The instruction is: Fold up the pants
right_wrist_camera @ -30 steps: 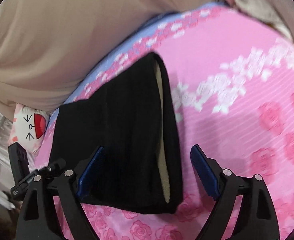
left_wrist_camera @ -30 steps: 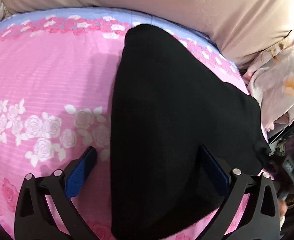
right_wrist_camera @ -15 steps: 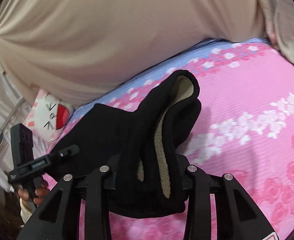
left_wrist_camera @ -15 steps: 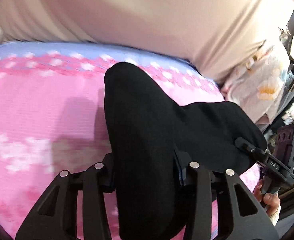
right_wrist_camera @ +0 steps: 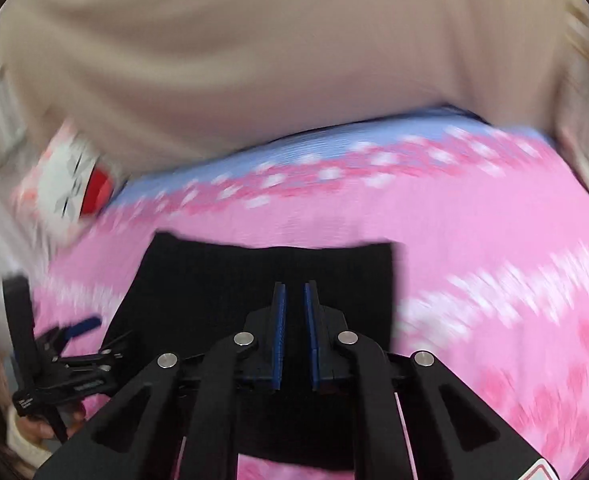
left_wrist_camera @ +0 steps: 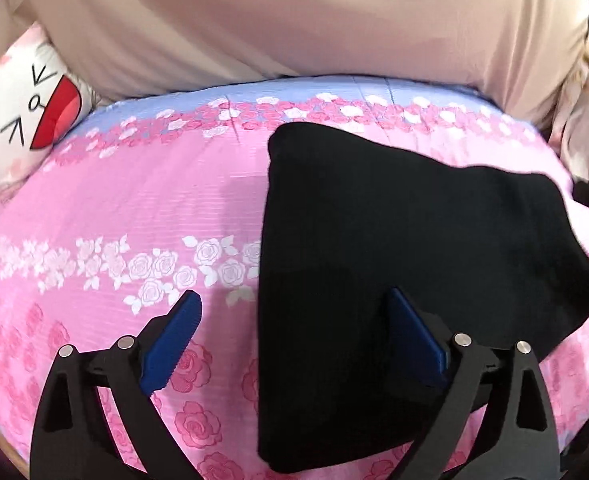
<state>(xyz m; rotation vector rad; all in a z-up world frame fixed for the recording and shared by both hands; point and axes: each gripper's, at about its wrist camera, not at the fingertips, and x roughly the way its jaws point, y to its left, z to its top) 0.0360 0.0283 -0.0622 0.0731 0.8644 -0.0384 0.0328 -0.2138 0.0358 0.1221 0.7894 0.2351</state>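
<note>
The black pants (left_wrist_camera: 394, 248) lie folded into a compact bundle on the pink rose-print bedsheet (left_wrist_camera: 134, 208), so the folding looks nearly finished. Above the pants, the left gripper (left_wrist_camera: 294, 316) hangs spread apart, empty; the right gripper (right_wrist_camera: 294, 304) is nearly together, pinching nothing visible; next, I'd guess, comes smoothing or a last fold.

No lettering, label or number on anything in either view can be read.

- A pink bedsheet (left_wrist_camera: 134, 208) printed with white and pink roses, edged by a lavender band, covers the bed.
- Behind it hangs beige fabric (left_wrist_camera: 294, 20) (softly creased).
- A cartoon-face pillow (left_wrist_camera: 22, 108) sits at the left.
</note>
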